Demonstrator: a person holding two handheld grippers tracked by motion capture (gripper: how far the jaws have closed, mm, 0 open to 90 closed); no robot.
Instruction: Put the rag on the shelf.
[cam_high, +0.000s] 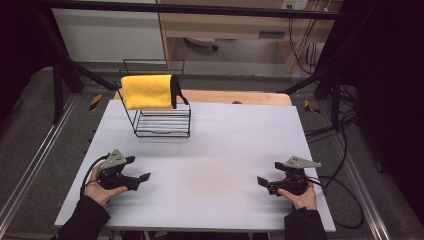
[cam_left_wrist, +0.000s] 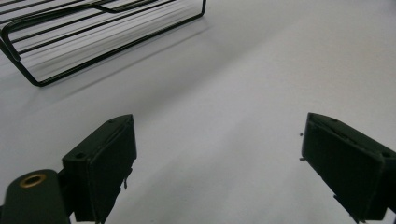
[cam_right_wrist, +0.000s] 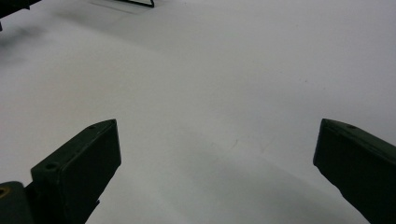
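The yellow towel (cam_high: 146, 91) is being carried by the top rail of the black wire rack (cam_high: 162, 122), draped over it with a dark strip hanging at its right end, well ahead of both pairs of fingers and nearer to the left pair than to the right. Nothing is being gripped: the left gripper (cam_high: 139, 180) is being held low over the white table (cam_high: 225, 150) with its jaws spread wide and empty, and in the left gripper view the fingers (cam_left_wrist: 100, 165) are being shown far apart with bare tabletop between them and the base of the rack lying ahead and to their left. The right gripper (cam_high: 264, 184) is being held in the same way at the other side, jaws wide and empty; in the right gripper view its fingers (cam_right_wrist: 77, 170) are being framed around plain table, with a corner of the rack far ahead at the upper left. Judged from this, the work on the towel is not yet being started: no reach toward the rack is being made, and the approach, the grasp and whatever is to be done with the towel are all being left to do. The two grippers are being kept well apart, each near the person's edge of the table.
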